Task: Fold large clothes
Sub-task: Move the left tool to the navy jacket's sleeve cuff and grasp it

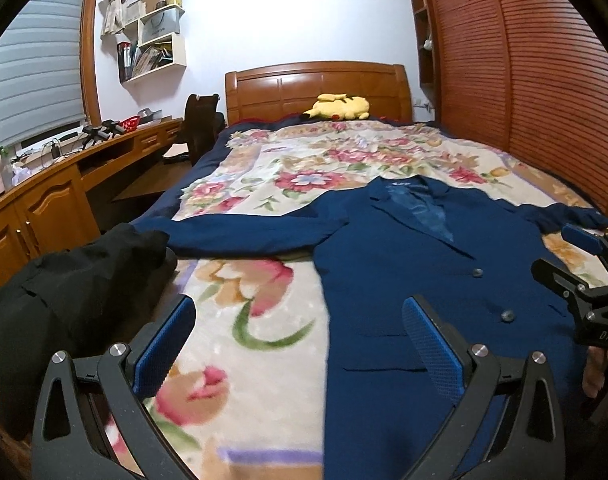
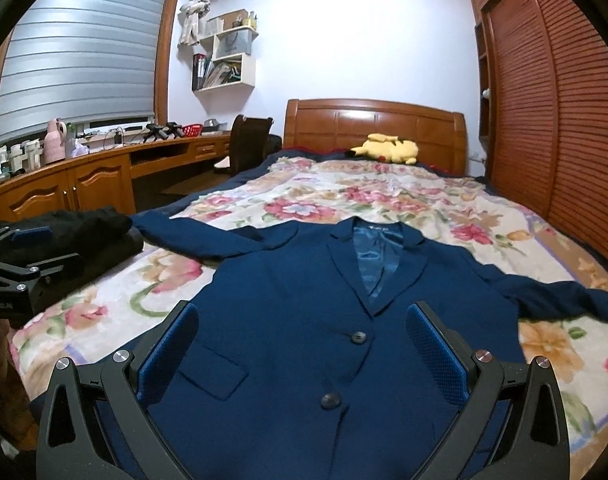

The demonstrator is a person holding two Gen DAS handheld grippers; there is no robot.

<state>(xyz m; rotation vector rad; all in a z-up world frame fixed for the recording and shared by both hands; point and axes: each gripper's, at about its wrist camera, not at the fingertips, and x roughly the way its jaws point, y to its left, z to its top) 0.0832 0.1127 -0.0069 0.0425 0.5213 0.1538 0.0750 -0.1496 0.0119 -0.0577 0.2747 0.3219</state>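
A navy blue blazer [image 1: 424,280] [image 2: 304,300] lies flat and face up on the floral bedspread [image 1: 263,320] [image 2: 123,300], buttoned, both sleeves spread out to the sides. My left gripper [image 1: 299,320] hovers open above the blazer's left hem edge and the bedspread, holding nothing. Open as well, my right gripper [image 2: 304,324] hangs over the blazer's lower front near the two buttons. The right gripper [image 1: 572,256] also shows at the right edge of the left wrist view, and the left gripper [image 2: 43,248] at the left edge of the right wrist view.
A black garment [image 1: 75,292] [image 2: 71,232] lies bunched at the bed's left edge. A yellow plush toy [image 1: 340,106] [image 2: 388,148] rests by the wooden headboard [image 2: 376,124]. A wooden desk [image 2: 103,176] and chair [image 2: 249,140] stand left, a louvred wardrobe [image 1: 524,80] right.
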